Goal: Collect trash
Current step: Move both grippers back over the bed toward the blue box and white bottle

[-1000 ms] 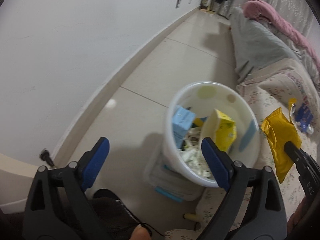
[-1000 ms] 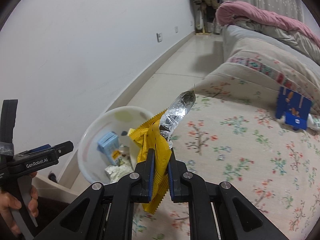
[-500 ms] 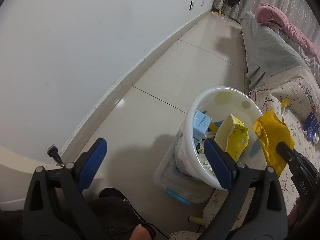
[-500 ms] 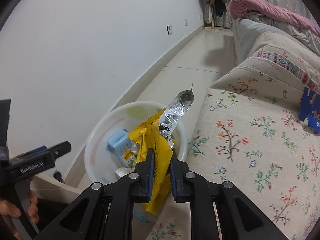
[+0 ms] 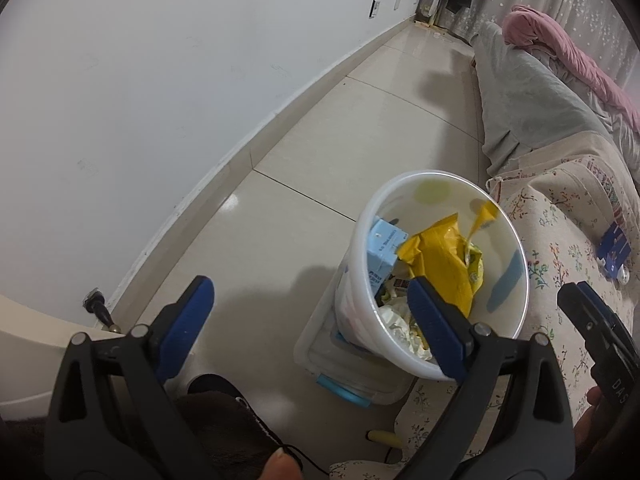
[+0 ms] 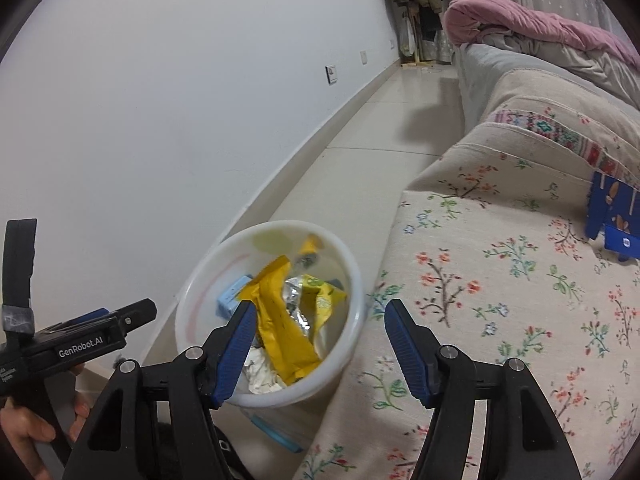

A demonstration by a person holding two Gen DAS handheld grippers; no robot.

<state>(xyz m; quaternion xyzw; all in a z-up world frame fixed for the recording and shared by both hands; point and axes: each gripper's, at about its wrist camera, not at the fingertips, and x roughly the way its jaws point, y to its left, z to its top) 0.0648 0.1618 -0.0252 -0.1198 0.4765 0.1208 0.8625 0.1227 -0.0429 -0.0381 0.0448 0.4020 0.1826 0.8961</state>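
The right gripper (image 6: 320,344), blue-padded jaws spread wide and empty, hangs over the round white plastic bucket (image 6: 192,300) where the crumpled yellow foil-lined snack wrapper (image 6: 280,320) lies, seemingly atop a light-blue carton (image 6: 231,296), while the left gripper (image 5: 308,320) is likewise spread beside it.

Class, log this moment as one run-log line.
right tongs: open, empty | left tongs: open | yellow wrapper: in white bin | blue packet: on sofa

Floral sofa (image 6: 500,280), pink blanket (image 6: 520,20)
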